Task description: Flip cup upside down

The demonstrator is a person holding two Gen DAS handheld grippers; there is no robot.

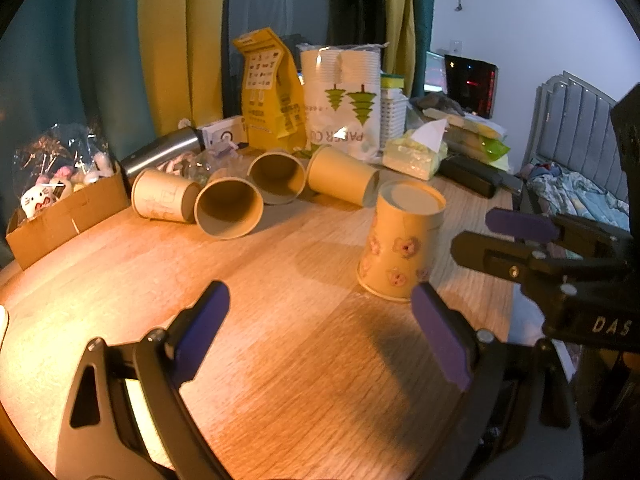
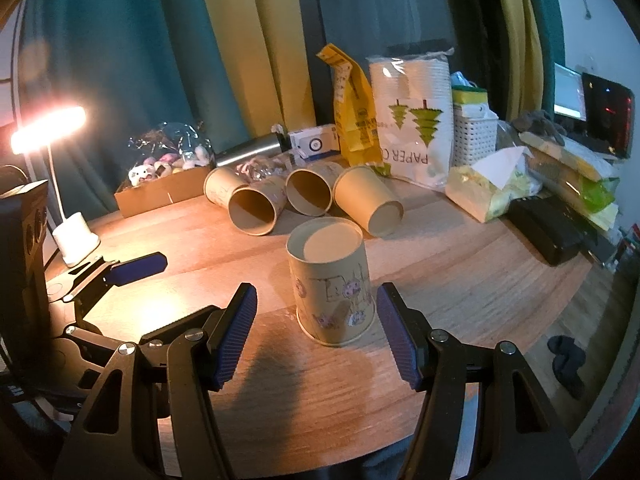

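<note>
Already the cup [image 2: 331, 280] stood mouth-down, so both grippers, left [image 1: 320, 332] and right [image 2: 316, 336], gaped wide, holding nothing.

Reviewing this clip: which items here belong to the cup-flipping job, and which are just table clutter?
Job items:
decorated cup, standing upside down
four plain cups, lying on their sides
right gripper, open
left gripper, open

Clutter:
desk lamp
cardboard box of toys
steel flask
yellow bag
paper-cup pack
tissue pack
</note>
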